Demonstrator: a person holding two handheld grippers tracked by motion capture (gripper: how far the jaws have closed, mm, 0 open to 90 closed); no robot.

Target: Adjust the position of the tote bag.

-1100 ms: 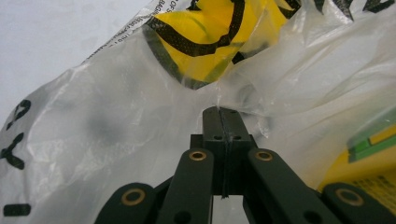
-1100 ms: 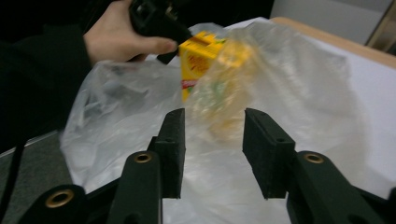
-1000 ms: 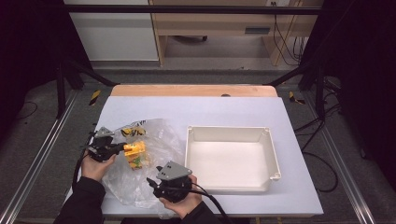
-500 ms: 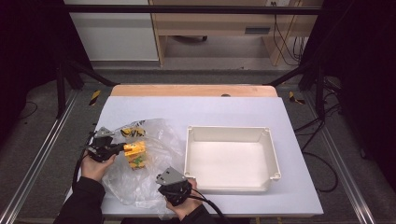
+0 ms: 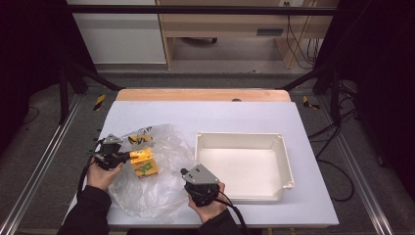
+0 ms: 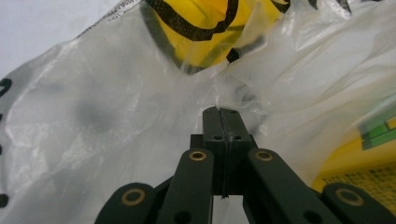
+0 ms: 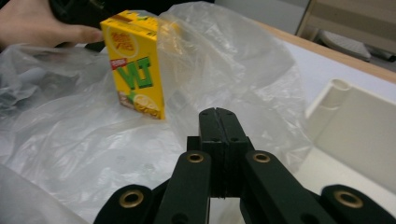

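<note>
With jaws just snapped together empty, right gripper (image 7: 218,111) released plastic bag (image 5: 161,147); left gripper (image 6: 220,110) pinches bag film, exposing juice carton (image 7: 135,63).

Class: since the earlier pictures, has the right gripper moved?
Yes. The right gripper has shifted rightward, closer to the white tray, jaws now shut.

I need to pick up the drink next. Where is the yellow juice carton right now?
In the high view the yellow juice carton stands on the clear plastic bag, on the table's left half, left of the white tray.
</note>
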